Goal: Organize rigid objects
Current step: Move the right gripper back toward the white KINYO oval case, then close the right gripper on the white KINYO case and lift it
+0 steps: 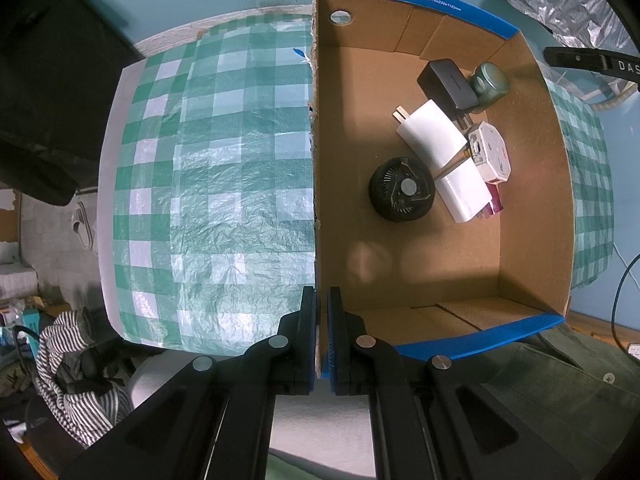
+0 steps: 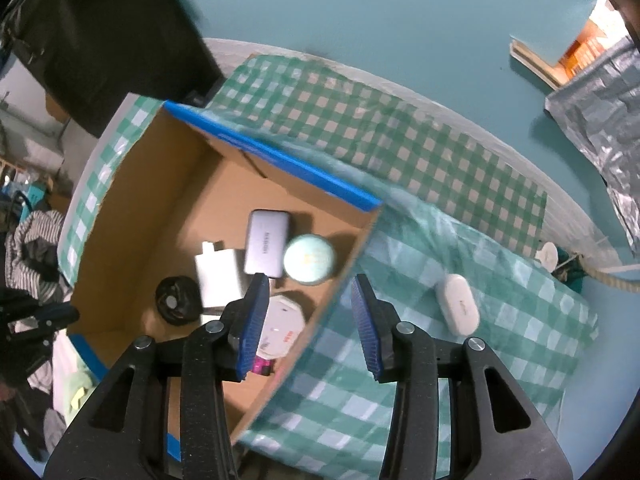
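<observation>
My left gripper (image 1: 322, 340) is shut on the near left wall of an open cardboard box (image 1: 532, 184) with blue-taped rims. Inside the box lie a black round fan (image 1: 402, 190), a white charger (image 1: 432, 136), a dark power bank (image 1: 448, 84), a green round tin (image 1: 490, 82) and a white octagonal gadget (image 1: 490, 152). My right gripper (image 2: 310, 324) hangs open above the box's right wall (image 2: 340, 292), with nothing between its fingers. A white oval earbud case (image 2: 458, 308) lies on the checked tablecloth (image 2: 500, 340) to its right, outside the box.
The green checked cloth (image 1: 220, 184) covers a small table against a teal floor. A silver foil bag (image 2: 600, 128) lies at the far right. A striped garment (image 1: 80, 380) sits off the table's near left corner. A small white round thing (image 2: 548, 256) and a rope lie at the table's right edge.
</observation>
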A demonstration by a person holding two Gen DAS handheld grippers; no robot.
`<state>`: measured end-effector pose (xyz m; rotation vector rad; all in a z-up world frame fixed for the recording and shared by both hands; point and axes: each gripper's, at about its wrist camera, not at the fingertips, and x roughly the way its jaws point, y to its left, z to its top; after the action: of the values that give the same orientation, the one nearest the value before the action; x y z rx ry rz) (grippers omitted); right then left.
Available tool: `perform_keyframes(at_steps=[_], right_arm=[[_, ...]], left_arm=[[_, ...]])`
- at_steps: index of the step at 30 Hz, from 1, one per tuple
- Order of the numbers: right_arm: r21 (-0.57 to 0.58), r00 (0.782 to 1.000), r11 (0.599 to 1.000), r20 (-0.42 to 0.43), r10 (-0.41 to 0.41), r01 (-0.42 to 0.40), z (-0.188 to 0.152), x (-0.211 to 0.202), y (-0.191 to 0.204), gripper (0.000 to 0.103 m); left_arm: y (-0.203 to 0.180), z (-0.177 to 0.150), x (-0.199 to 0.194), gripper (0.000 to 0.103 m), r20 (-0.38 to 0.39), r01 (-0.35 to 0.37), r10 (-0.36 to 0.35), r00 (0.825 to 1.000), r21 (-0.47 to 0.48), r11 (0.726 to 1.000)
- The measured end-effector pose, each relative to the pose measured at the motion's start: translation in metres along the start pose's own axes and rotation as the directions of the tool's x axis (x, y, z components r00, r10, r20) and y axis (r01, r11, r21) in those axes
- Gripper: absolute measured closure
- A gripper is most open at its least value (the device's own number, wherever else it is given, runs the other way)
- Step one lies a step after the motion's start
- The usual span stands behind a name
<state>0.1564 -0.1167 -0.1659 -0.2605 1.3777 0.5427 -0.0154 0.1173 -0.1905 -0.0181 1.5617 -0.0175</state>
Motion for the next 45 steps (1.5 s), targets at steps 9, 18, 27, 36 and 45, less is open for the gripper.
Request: perform_keyframes(at_steps=[9,18,27,36,45], right_arm=[[0.081,0.999,0.996,-0.008,-0.037,0.037,-0.01,-0.001,-0.054,0.061],[0.135,0.994,0.987,-0.08,-0.079,0.089,-0.023,0.027,-0.111,0.061],[0.107,0.983,0.989,-0.163,-0.08,0.098,-0.035,0.072,-0.136,0.06],[0.012,0.982,0.992,-0.141,-0.125,0.128,-0.041,0.092,-0.134,0.06],[0.031,0.981,0.992,-0.158,-0.113,0.119,-0.041,0.101,-0.135,0.063]], left_arm=[[0.0,-0.001,0.0,0.099,-0.002,-0.003,0.003,1.0,-0.002,1.0],[-0.001,0.0,0.0,0.099,-0.009,-0.009,0.009,1.0,-0.009,1.0],[0.0,0.001,0.0,0.099,-0.012,-0.008,0.008,1.0,-0.024,1.0],[0.001,0.0,0.001,0.099,-0.018,-0.009,0.008,1.0,-0.043,0.999],[0.0,0.001,0.003,0.099,-0.023,-0.012,0.011,1.0,-0.047,0.999]])
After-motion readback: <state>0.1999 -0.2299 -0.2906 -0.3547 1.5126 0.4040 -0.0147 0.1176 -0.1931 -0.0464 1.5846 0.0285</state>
